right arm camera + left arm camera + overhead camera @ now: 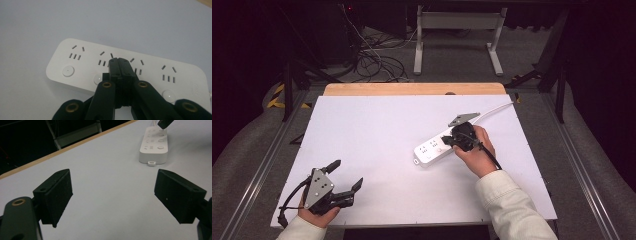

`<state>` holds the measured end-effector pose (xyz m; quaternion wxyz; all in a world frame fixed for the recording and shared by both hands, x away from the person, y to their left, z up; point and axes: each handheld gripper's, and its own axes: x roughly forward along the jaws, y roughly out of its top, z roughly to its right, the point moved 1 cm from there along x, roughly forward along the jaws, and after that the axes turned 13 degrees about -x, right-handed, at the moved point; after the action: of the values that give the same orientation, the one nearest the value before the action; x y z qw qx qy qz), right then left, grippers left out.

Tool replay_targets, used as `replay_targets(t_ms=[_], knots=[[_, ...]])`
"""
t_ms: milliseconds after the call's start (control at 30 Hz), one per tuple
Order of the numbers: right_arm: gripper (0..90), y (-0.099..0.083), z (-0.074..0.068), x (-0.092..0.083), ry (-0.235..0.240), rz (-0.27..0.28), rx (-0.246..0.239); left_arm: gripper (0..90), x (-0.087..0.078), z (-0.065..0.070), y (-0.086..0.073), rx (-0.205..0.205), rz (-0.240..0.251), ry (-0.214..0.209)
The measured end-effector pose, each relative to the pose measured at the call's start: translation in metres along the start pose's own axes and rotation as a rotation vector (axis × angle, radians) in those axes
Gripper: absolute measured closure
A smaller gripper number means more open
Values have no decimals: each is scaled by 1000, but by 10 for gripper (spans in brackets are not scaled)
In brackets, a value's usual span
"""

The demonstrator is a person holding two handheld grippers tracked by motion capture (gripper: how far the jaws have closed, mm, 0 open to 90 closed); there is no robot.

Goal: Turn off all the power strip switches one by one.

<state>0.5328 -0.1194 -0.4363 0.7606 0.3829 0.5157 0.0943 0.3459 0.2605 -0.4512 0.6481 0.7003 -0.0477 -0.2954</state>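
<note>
Over the strip (125, 72) lying right of the counter's (377, 130) middle, your right gripper (121, 61) hovers, fingers pressed together, seemingly mid-switch-press; next, aim squarely at one button, while your left gripper (343, 175), fingers spread, idles well apart.

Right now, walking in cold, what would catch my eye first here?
Probably the white power strip lying right of centre on the pale table, with the right gripper poised over its sockets, jaws pressed shut. Near the table's front left corner the left gripper rests with jaws spread wide, holding nothing.
</note>
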Motion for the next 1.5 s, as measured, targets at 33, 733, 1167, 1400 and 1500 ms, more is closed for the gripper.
replay_targets(t_ms=[33, 733, 1167, 1400, 1500], knots=[[900, 0, 0, 1, 6, -1, 2, 157, 0, 0, 0, 0, 0, -1], [900, 1, -8, 20, 84, -56, -30, 157, 0, 0, 0, 0, 0, 0], [900, 0, -9, 24, 88, -67, -7, 157, 0, 1, 0, -8, -1, -4], [900, -3, -8, 24, 100, -52, 10, 157, 0, 1, 0, -7, -1, -5], [900, -2, -10, 24, 85, -57, -8, 157, 0, 1, 0, -5, -3, -5]])
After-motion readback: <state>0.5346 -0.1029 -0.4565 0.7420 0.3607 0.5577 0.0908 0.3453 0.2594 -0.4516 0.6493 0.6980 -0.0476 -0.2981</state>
